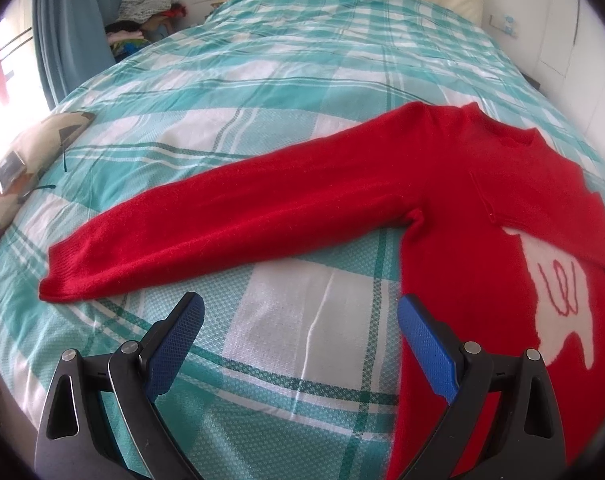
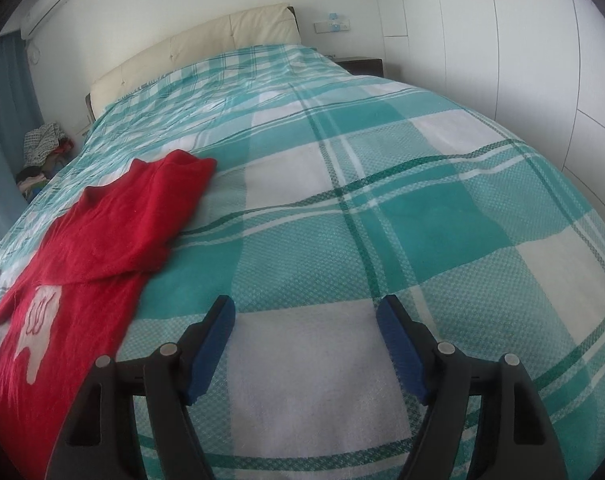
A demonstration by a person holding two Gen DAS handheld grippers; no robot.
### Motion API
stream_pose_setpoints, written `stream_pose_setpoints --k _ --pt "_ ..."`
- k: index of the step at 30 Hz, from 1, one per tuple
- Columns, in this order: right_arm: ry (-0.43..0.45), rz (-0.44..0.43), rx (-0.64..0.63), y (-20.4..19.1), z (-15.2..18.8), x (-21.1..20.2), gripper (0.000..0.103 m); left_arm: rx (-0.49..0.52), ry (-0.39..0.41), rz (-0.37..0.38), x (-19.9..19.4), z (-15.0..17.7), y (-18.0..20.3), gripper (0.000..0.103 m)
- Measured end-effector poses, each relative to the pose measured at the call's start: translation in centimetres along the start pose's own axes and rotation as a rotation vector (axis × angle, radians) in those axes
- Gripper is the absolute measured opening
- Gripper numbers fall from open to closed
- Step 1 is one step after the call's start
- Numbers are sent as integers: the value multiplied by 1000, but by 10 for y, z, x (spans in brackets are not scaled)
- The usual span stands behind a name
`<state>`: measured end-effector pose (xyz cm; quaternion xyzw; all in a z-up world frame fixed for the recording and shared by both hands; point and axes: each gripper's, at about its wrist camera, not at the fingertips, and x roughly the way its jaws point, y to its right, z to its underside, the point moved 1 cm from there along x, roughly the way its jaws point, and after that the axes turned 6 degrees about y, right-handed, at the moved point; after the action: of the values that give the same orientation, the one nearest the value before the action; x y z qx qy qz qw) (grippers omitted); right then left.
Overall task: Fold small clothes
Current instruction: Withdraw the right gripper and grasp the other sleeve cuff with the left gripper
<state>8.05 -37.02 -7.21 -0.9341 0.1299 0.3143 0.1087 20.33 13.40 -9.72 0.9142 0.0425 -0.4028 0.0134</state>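
The left gripper (image 1: 300,312) stands spread wide with nothing between its blue pads (image 1: 180,344); they hang over the teal checked bedspread (image 1: 262,92). Its right-hand pad overlaps the edge of the red sweater (image 1: 454,208) in the picture, though contact cannot be told. The sweater lies flat at about 2 o'clock, one sleeve (image 1: 206,232) stretched toward 10 o'clock, the other sleeve folded across the chest. The right gripper (image 2: 305,312) is equally wide and empty above bare bedspread, the sweater well apart at its 9 o'clock
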Motion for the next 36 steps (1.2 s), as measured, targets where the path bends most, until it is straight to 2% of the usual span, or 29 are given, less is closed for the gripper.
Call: stream_pose_setpoints --k 4,6,8,10,13,17,20,24,27,29,31,32,33,36 --pt "-19 -7 -25 -7 2 7 88 -77 -10 86 -5 -6 -14 98" --pt "-18 -17 -16 -6 2 7 89 -128 -13 132 -12 -16 -31 98" --pt "-19 -26 -7 -4 3 7 89 -181 7 135 -21 -29 -59 98" --pt "-20 -27 -6 -5 3 8 89 -234 2 121 -26 -43 -96 98" --pt "-25 -19 -16 -7 3 9 90 -313 -51 65 -22 -58 -162 98" --pt "-30 0 -34 -10 4 10 91 -317 -140 -71 -6 -58 -226 97" --pt "-31 1 -35 -11 4 11 91 -362 -230 -50 13 -44 -252 94" --pt "-33 4 -39 -11 4 12 91 -445 -323 -13 38 -22 -266 81" --pt "-33 2 -37 -11 4 11 91 -442 -322 -3 48 -16 -262 75" --pt "-33 3 -38 -11 4 11 92 -408 -320 -14 52 -17 -256 66" --pt "-33 3 -38 -11 4 12 92 -365 -333 -19 57 -17 -248 29" --pt "-33 5 -39 -12 4 12 92 -339 -344 -24 58 -18 -243 22" --pt "-34 6 -40 -12 4 12 92 -324 -346 -19 56 -19 -239 8" --pt "-34 7 -41 -12 4 12 92 -338 -316 2 40 -36 -228 6"
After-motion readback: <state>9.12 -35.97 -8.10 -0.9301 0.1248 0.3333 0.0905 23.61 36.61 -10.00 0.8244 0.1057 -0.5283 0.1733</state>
